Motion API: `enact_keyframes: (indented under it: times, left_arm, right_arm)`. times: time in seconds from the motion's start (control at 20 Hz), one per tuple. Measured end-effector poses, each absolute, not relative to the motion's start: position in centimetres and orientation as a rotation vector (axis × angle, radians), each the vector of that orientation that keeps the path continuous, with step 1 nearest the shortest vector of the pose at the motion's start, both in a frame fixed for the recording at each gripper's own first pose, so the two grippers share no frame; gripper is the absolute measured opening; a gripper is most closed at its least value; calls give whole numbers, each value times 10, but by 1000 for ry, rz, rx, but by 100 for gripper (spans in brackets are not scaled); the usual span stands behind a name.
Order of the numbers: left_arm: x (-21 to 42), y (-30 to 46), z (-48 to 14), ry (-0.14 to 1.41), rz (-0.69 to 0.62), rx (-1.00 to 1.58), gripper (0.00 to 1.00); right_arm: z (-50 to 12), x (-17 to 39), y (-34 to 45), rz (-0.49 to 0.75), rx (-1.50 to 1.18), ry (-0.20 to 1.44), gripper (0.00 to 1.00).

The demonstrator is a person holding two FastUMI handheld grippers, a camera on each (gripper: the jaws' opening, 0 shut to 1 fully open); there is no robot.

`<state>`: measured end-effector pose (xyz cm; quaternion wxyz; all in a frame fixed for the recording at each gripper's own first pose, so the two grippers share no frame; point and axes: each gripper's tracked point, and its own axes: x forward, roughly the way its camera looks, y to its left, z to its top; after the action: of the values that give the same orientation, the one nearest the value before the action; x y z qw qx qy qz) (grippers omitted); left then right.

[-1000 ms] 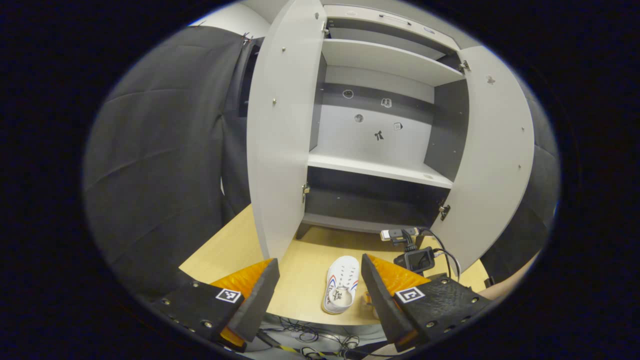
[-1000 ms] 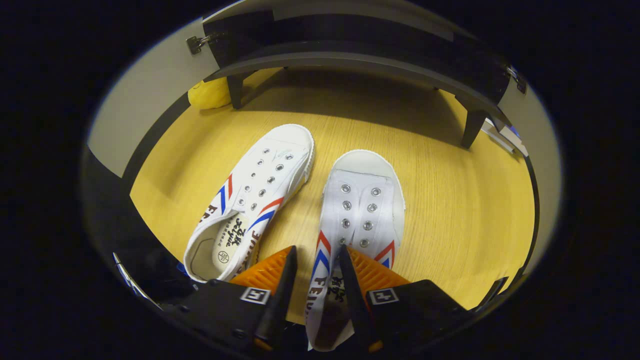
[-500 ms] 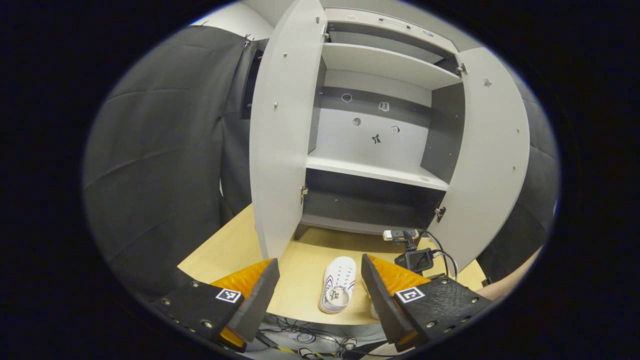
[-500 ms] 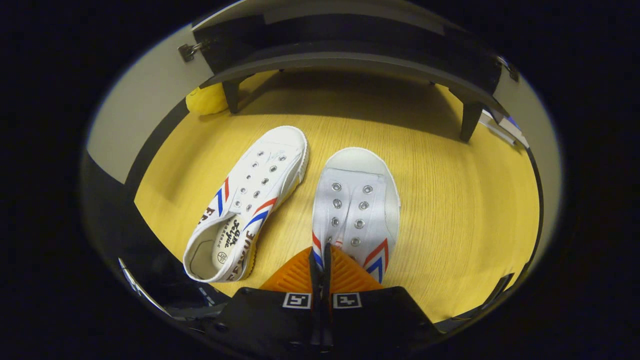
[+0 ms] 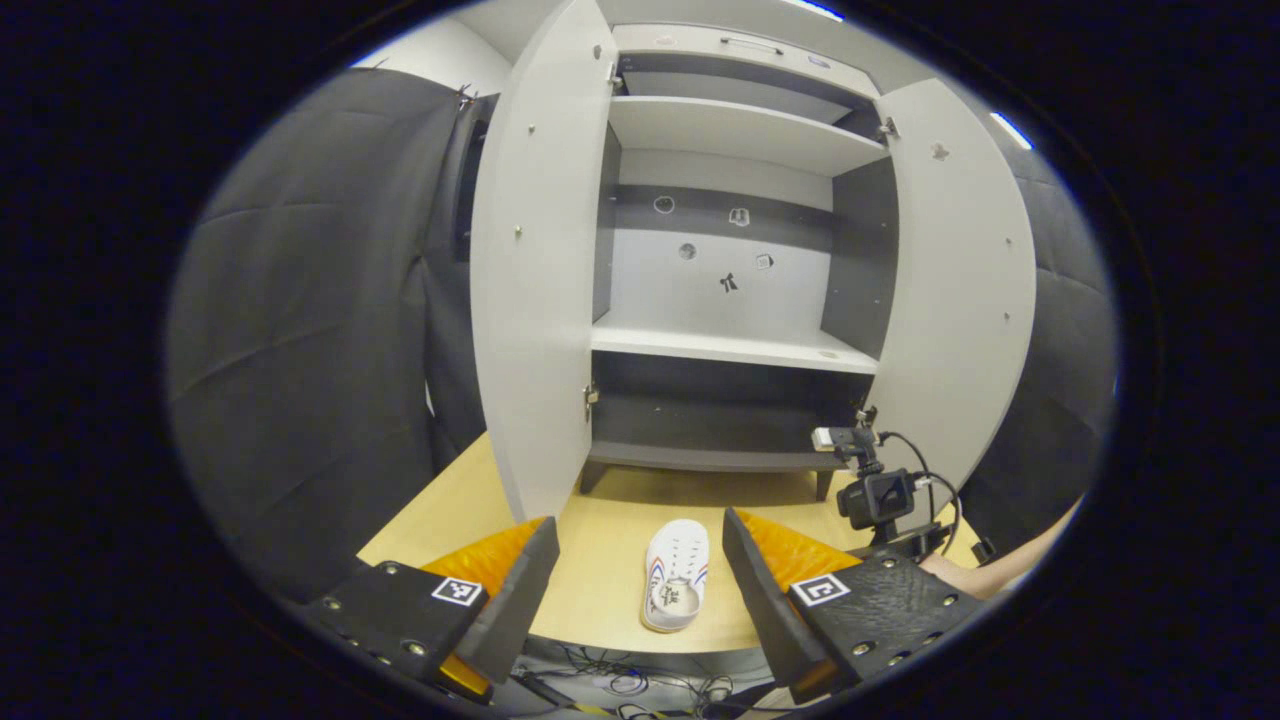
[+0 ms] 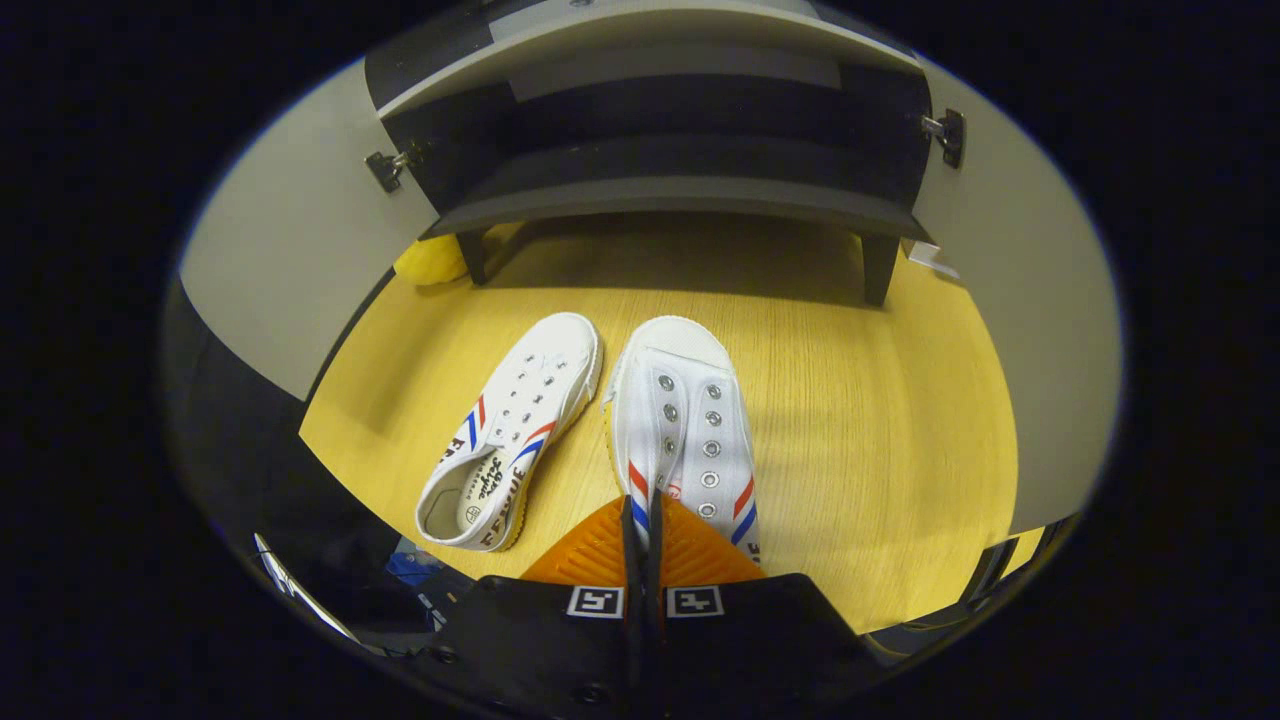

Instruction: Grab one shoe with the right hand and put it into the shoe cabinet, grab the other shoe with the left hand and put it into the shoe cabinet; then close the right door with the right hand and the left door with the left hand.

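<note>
Two white canvas shoes with red and blue stripes are in the right gripper view. My right gripper [image 6: 640, 515] is shut on the edge of the right-hand shoe [image 6: 685, 420] near its opening, and the shoe hangs toe-forward a little above the wooden table [image 6: 880, 420]. The other shoe [image 6: 510, 430] lies on the table to its left, and it also lies between the fingers' lines of my left gripper [image 5: 640, 570], far ahead of them, as the shoe [image 5: 676, 590]. That left gripper is open and holds nothing. The shoe cabinet [image 5: 730, 345] stands ahead with both doors open.
The left door [image 5: 535, 290] and right door [image 5: 960, 290] swing out towards me. The dark bottom shelf [image 6: 660, 190] stands on short legs. A yellow object [image 6: 430, 260] lies under its left corner. The right gripper's camera mount [image 5: 875, 495] and a forearm [image 5: 1010, 570] are at the right. Cables hang below the table edge.
My right gripper has shut on the right-hand shoe and raised it off the table towards the cabinet. The left gripper has stayed open and drawn back slightly.
</note>
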<state>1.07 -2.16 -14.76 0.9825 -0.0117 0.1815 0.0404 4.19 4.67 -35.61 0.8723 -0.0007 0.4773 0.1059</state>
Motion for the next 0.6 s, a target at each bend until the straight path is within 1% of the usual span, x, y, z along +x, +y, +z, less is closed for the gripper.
enact_keyframes:
  times: [0.2, 0.3, 0.35, 0.4, 0.55, 0.6]
  left_arm:
    - [17, -27, -144, 344, 42, -10, 95]
    - [19, -27, -141, 334, 30, 4, 94]
    - [21, -28, -140, 331, 23, 6, 95]
    - [22, -29, -140, 330, 13, 6, 94]
    - [26, -35, -138, 329, -16, 15, 94]
    - [26, -36, -137, 326, -22, 25, 94]
  right_arm:
    - [-298, 51, 47, 228, 53, 859, 2]
    - [-267, 56, 48, 233, 72, 781, 2]
    - [-252, 60, 47, 238, 72, 742, 1]
    - [-237, 61, 48, 244, 76, 705, 1]
    - [-189, 77, 47, 239, 114, 604, 1]
    - [-174, 81, 48, 236, 129, 568, 0]
